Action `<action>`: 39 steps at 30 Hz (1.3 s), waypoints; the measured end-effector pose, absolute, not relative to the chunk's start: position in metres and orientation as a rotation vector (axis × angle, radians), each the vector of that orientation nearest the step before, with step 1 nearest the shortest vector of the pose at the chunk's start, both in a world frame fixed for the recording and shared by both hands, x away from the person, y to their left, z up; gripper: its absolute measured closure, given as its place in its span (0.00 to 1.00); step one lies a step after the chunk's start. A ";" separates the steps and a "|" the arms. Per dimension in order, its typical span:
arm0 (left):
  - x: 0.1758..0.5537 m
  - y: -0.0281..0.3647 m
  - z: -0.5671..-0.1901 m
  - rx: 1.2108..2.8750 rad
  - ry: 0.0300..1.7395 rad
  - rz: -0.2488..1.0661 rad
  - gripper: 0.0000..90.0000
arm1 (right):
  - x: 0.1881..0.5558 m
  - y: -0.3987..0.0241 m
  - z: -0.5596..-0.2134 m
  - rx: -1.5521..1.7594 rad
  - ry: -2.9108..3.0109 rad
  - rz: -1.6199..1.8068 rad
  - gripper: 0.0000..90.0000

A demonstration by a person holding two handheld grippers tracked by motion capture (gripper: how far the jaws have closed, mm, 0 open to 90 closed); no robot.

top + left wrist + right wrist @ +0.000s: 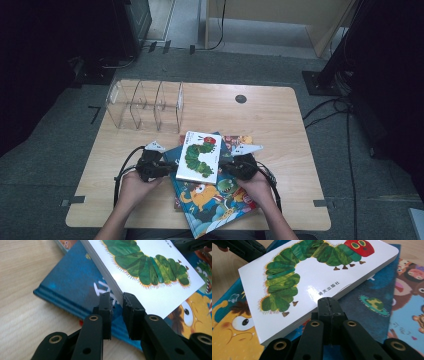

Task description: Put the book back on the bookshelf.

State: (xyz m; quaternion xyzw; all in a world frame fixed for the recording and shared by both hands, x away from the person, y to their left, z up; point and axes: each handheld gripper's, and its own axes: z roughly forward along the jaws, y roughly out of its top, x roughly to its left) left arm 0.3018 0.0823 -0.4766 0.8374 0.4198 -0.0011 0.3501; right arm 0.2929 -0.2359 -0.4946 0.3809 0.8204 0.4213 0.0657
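Atop the blue picture book (pixel 210 200), the white caterpillar board book (pixel 199 156) is pinched by the left gripper (pixel 117 302); the right gripper (pixel 328 305) is fully closed against its edge; lifting remains.

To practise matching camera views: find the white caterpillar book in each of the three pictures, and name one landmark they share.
High view: the white caterpillar book lies centre, atop the pile, between both grippers.
Left gripper view: upper right, its edge running down between the jaws.
Right gripper view: upper left to centre, red head at top.
Shared landmark: the blue book underneath it.
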 end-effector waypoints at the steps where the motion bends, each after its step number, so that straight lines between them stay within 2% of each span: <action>1: 0.299 0.084 -0.476 2.171 1.100 0.003 0.86 | 0.292 -0.235 -0.495 1.140 2.479 1.271 1.00; 9: 0.288 0.096 -0.474 2.175 1.148 0.007 0.75 | 0.289 -0.220 -0.493 1.063 2.551 1.277 1.00; 13: 0.288 0.114 -0.474 2.141 1.181 -0.028 0.58 | 0.289 -0.212 -0.493 1.025 2.574 1.277 0.99; 18: 0.288 0.123 -0.471 2.131 1.193 0.032 0.43 | 0.288 -0.202 -0.491 0.981 2.595 1.245 1.00; 22: 0.291 0.130 -0.470 2.090 1.186 -0.020 0.38 | 0.288 -0.198 -0.492 0.984 2.605 1.251 1.00; 23: 0.292 0.128 -0.470 2.097 1.174 -0.031 0.34 | 0.288 -0.196 -0.492 0.984 2.607 1.255 1.00; 28: 0.301 0.115 -0.476 2.136 1.176 -0.042 0.30 | 0.286 -0.189 -0.492 0.970 2.614 1.258 1.00; 32: 0.314 0.113 -0.482 2.118 1.179 -0.141 0.30 | 0.284 -0.182 -0.493 0.963 2.614 1.269 1.00; 36: 0.320 0.113 -0.484 2.108 1.181 -0.184 0.32 | 0.282 -0.177 -0.494 0.959 2.614 1.287 1.00; 39: 0.326 0.113 -0.486 2.120 1.183 -0.221 0.29 | 0.281 -0.172 -0.494 0.953 2.613 1.292 1.00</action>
